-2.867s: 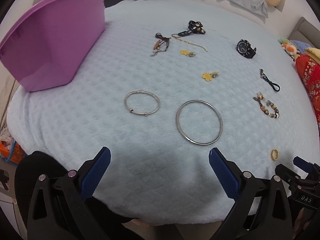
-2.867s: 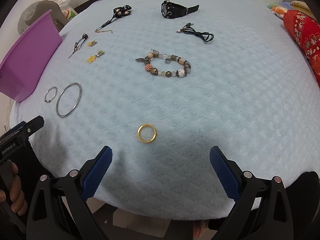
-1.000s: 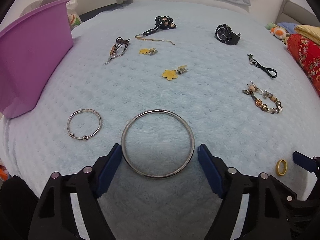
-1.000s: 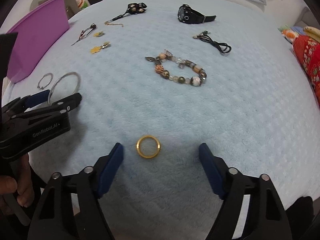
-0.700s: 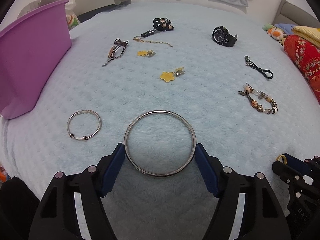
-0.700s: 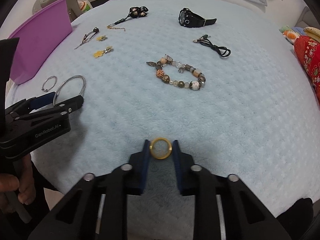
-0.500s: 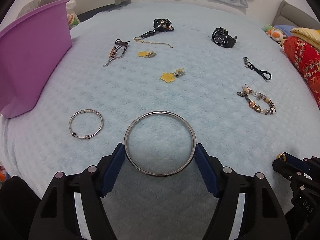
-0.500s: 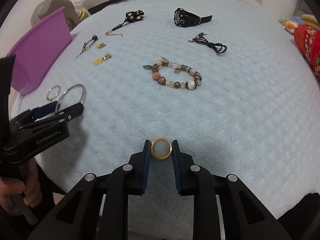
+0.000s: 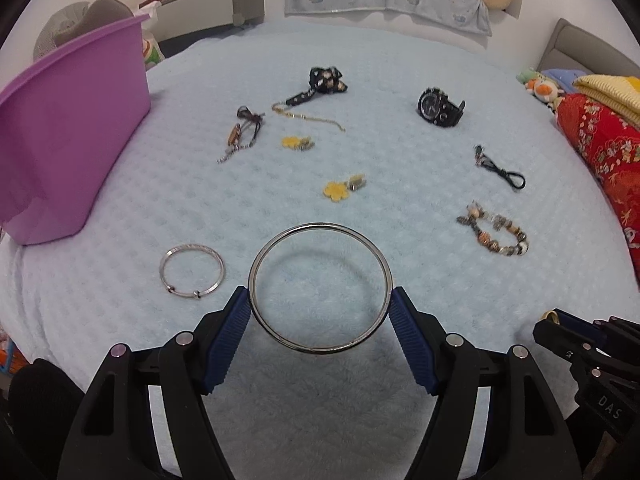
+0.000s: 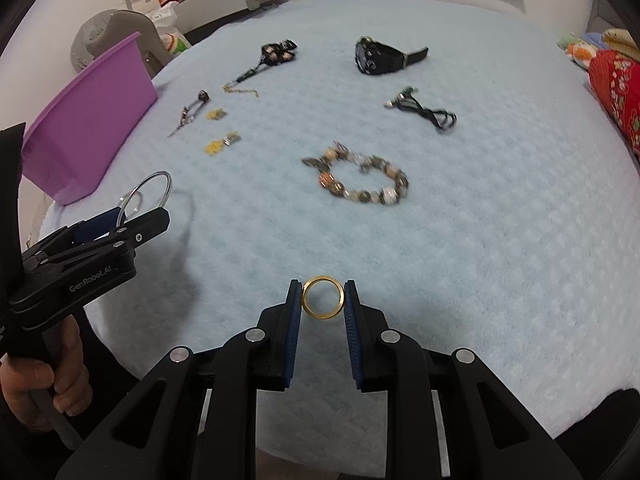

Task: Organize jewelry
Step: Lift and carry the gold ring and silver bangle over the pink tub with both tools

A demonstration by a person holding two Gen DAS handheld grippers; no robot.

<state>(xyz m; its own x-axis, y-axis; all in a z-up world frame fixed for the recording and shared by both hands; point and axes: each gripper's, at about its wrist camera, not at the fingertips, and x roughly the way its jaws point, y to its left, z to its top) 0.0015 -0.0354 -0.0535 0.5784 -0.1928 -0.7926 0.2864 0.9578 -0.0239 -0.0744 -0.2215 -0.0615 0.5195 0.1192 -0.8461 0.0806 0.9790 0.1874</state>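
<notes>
My left gripper (image 9: 319,306) is shut on a large silver bangle (image 9: 318,227) and holds it a little above the pale blue blanket (image 9: 400,60); its shadow lies below. My right gripper (image 10: 322,295) is shut on a gold ring (image 10: 322,280), lifted just off the blanket. The left gripper with the bangle (image 10: 156,178) also shows at the left of the right wrist view. A smaller silver bangle (image 9: 192,247) lies left of the big one. A purple bin (image 9: 72,128) stands at the far left.
On the blanket lie a beaded bracelet (image 9: 496,232), a black cord (image 9: 500,168), a black watch (image 9: 440,106), two yellow flower clips (image 9: 338,190), a leather bracelet (image 9: 240,132), a chain (image 9: 308,114) and a black bow (image 9: 326,78). Red fabric (image 9: 600,152) lies at the right.
My left gripper closed on the large bangle and raised it off the blanket. My right gripper closed on the gold ring and lifted it slightly.
</notes>
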